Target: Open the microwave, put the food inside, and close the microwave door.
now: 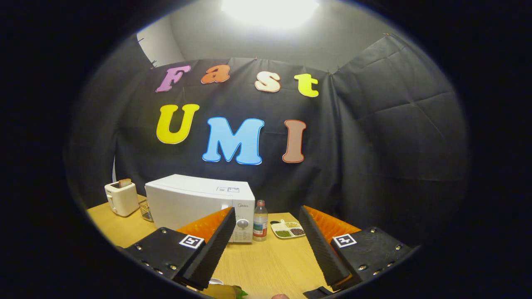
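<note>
Microwave: white box-shaped microwave oven (199, 203) with a round dial on its right-hand control strip; stands on the far left part of the table, beyond the left finger, which overlaps its lower front. Door shut.

Food: small white divided plate (287, 229) holding portions of green, dark and pale grains or beans; lies on the table to the right of the microwave, far beyond the gap between the fingers, nearer the right one.

Bottle: clear plastic bottle (260, 221) with a red cap and a coloured label; upright, just beside the microwave's right front corner, between microwave and plate.

Gripper: two-finger gripper (264, 249), fingers spread wide apart with nothing between them; bare tabletop shows in the gap. Held above the near part of the table, well apart from the microwave and the plate.

Toaster: white plastic toaster (121, 198) with a slice of toast standing up in its slot; far left of the table, left of the microwave.

Wire item: small metal wire basket or rack (146, 210), partly hidden between the toaster and the microwave; contents cannot be told.

Table: light wooden tabletop (266, 261) bearing all of the above.

Near edge: a yellowish-green object (226, 291) below the fingers, cut off; identity cannot be told.

Wall: black cloth (374, 137) behind the table, hung from pins; pale wall and a bright lamp above it.
</note>
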The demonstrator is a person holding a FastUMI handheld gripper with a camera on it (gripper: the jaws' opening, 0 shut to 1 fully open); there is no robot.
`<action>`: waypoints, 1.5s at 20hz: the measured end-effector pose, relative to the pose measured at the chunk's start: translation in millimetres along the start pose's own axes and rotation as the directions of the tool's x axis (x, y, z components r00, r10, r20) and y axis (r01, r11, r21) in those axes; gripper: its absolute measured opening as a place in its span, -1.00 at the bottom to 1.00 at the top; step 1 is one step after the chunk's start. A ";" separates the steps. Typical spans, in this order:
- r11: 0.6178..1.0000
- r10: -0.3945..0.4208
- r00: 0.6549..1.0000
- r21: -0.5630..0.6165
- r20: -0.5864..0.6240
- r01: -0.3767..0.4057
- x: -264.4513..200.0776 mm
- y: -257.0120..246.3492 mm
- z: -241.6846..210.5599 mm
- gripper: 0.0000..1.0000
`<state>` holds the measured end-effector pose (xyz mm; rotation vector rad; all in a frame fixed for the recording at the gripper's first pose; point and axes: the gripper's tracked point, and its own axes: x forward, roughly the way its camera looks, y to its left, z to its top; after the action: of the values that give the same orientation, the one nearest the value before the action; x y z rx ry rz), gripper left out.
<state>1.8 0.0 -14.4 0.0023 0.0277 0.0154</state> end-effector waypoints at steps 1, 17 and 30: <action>1.000 0.001 1.000 -0.001 -0.001 -0.001 -0.4 0.2 -0.3 0.94; 0.994 0.107 0.994 0.035 -0.022 -0.106 44.3 23.9 -8.7 0.94; 0.950 0.298 0.944 0.140 -0.142 -0.279 152.9 73.9 -72.7 0.95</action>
<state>151.5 76.4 -91.2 0.1237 0.1913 0.3088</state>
